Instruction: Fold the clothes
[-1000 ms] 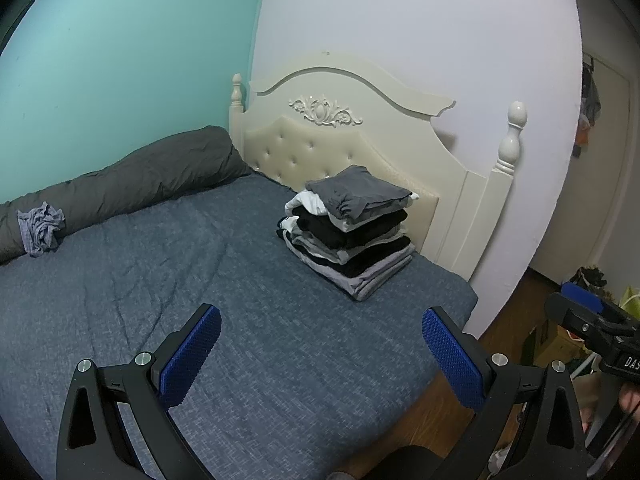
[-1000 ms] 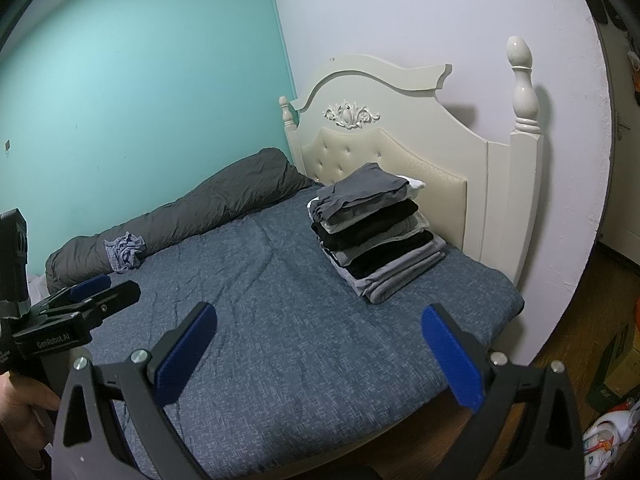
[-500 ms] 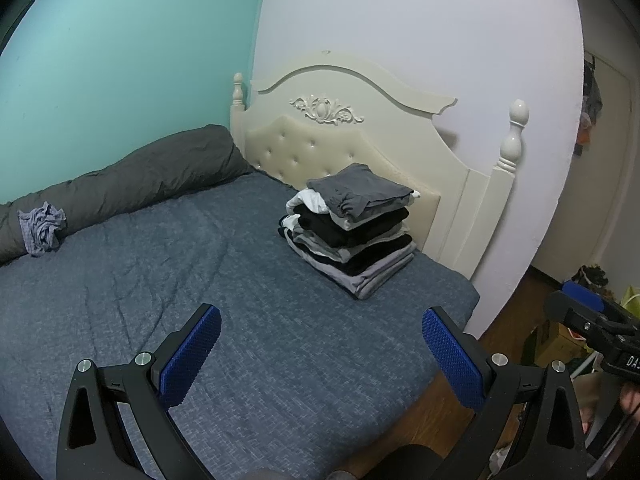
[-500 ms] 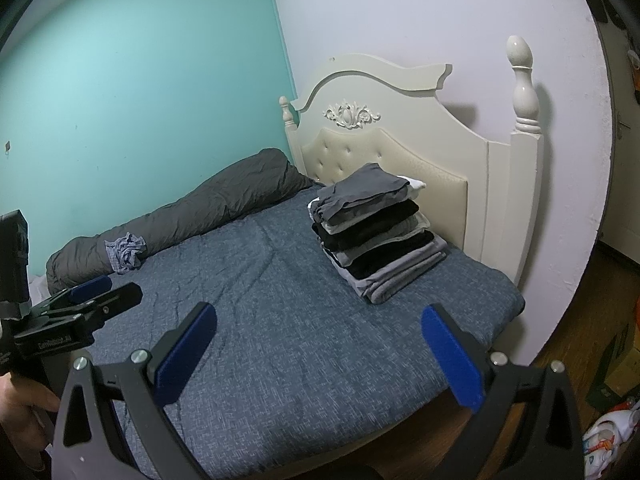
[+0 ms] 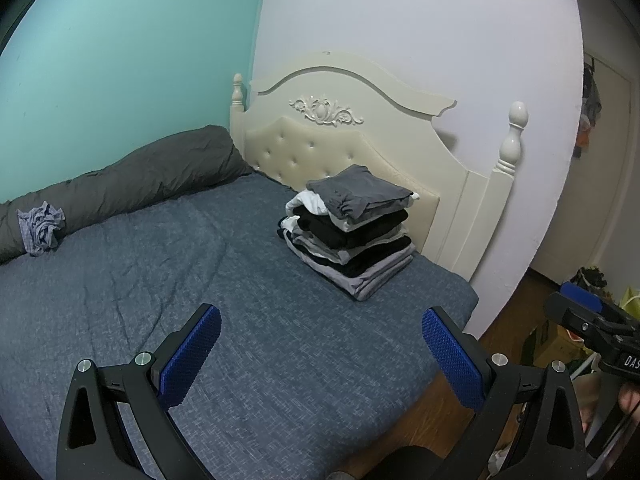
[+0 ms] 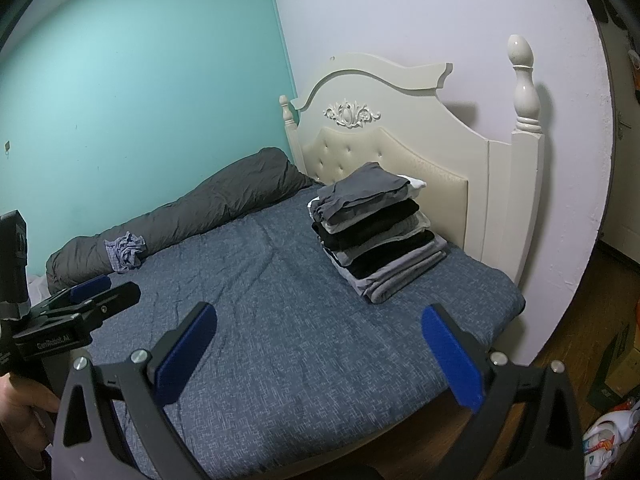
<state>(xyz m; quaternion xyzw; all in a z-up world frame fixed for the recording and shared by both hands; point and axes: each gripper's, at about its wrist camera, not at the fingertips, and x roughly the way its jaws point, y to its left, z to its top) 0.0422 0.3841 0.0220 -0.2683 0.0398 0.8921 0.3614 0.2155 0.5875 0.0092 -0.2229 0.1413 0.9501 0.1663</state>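
The jaws of both grippers stand wide apart and hold nothing. The left gripper (image 5: 320,354), with black angular arms and blue knurled pads (image 5: 191,354), hangs above the bed with its blue-grey woven cover (image 5: 248,320); the right gripper (image 6: 320,354) hangs above the same bed. A neat stack of folded grey, black and white clothes (image 5: 350,232) sits on the bed close to the cream tufted headboard with carved scrollwork (image 5: 320,132). Well apart from it, a crumpled blue-grey garment (image 5: 40,228) lies against the long dark grey rolled duvet (image 5: 132,184) along the turquoise wall (image 5: 120,48).
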